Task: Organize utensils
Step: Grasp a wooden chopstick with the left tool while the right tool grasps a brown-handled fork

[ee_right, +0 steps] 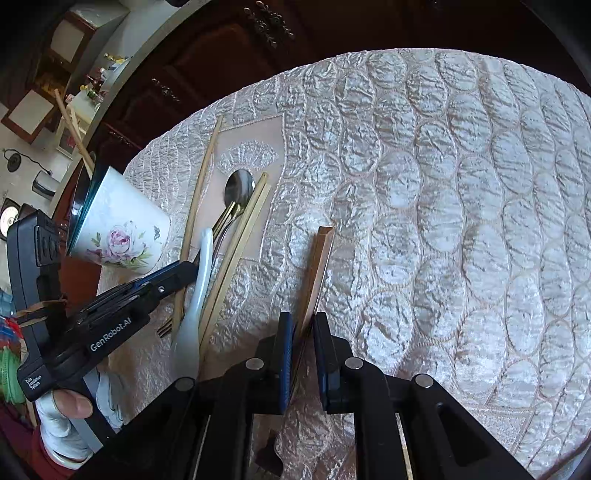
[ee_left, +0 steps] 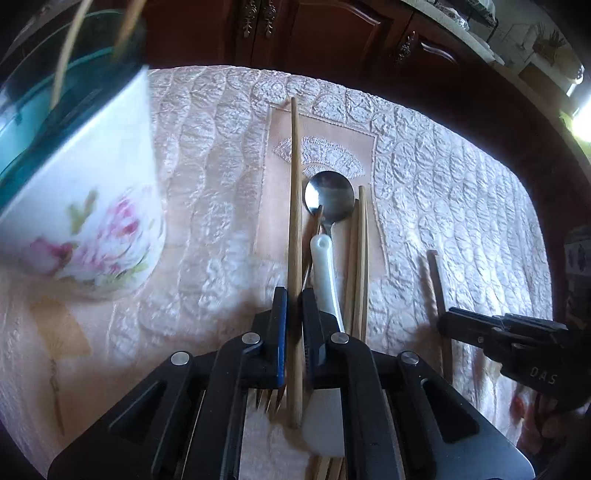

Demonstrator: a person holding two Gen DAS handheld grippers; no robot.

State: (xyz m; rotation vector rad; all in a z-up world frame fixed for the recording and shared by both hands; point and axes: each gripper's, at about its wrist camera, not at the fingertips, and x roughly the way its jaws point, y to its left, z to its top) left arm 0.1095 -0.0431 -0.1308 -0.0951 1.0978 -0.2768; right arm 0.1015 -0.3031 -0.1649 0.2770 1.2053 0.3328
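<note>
My left gripper [ee_left: 294, 295] is shut on a light wooden chopstick [ee_left: 294, 206] that points away over the table. Beside it lie a metal spoon [ee_left: 328, 197], a white ceramic spoon [ee_left: 327, 273], more chopsticks [ee_left: 360, 258] and a fork [ee_left: 267, 400]. A white floral cup [ee_left: 92, 192] with chopsticks in it stands at the left, also in the right wrist view [ee_right: 122, 236]. My right gripper [ee_right: 303, 325] is shut on a dark brown chopstick pair [ee_right: 319, 266]. The left gripper [ee_right: 184, 271] shows in the right wrist view.
A quilted pale pink cloth [ee_right: 443, 221] covers the round table. Dark wooden cabinets [ee_left: 314, 33] stand behind its far edge. The right half of the cloth holds nothing else.
</note>
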